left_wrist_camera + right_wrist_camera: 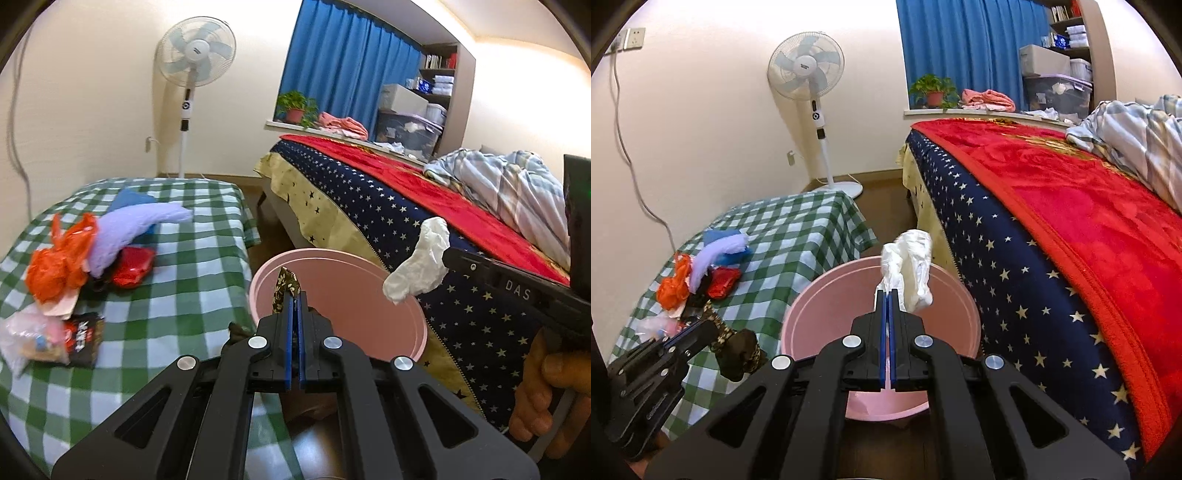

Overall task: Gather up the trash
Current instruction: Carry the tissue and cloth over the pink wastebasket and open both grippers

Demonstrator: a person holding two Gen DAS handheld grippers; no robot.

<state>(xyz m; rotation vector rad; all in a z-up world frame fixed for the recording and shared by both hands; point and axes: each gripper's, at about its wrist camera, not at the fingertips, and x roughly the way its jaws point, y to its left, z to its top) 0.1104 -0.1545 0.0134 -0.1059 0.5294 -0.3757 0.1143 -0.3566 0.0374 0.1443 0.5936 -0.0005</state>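
Both grippers carry trash over the pink bucket (827,295), which stands on the floor between the checked table (177,295) and the bed (1071,229). Nearest in the left wrist view, the left gripper (294,306) has its jaws pressed together on a dark patterned wrapper (285,286); the wrapper pokes up past the tips, just at the bucket's near rim, so a release here would probably drop it inside or on the edge. The right gripper (888,297) is likewise clamped, pinching a crumpled white tissue (912,269) by one corner; the bulk hangs free above the bucket's mouth, a placement that judges well for a clean drop. In the left wrist view the hand (546,402) holding the right gripper shows at the bucket's right, toward the bed. Left of the bucket, on the table, more trash waits: a black snack packet (83,339) and a pale clear bag (26,332) nearest, then an orange plastic bag (61,258), a red wrapper (133,266), a lilac cloth (125,232) and something blue (129,197) behind it. Task judged partway done. Beyond the bucket stand a fan (807,70), blue curtains (964,48) and a potted plant (932,90).
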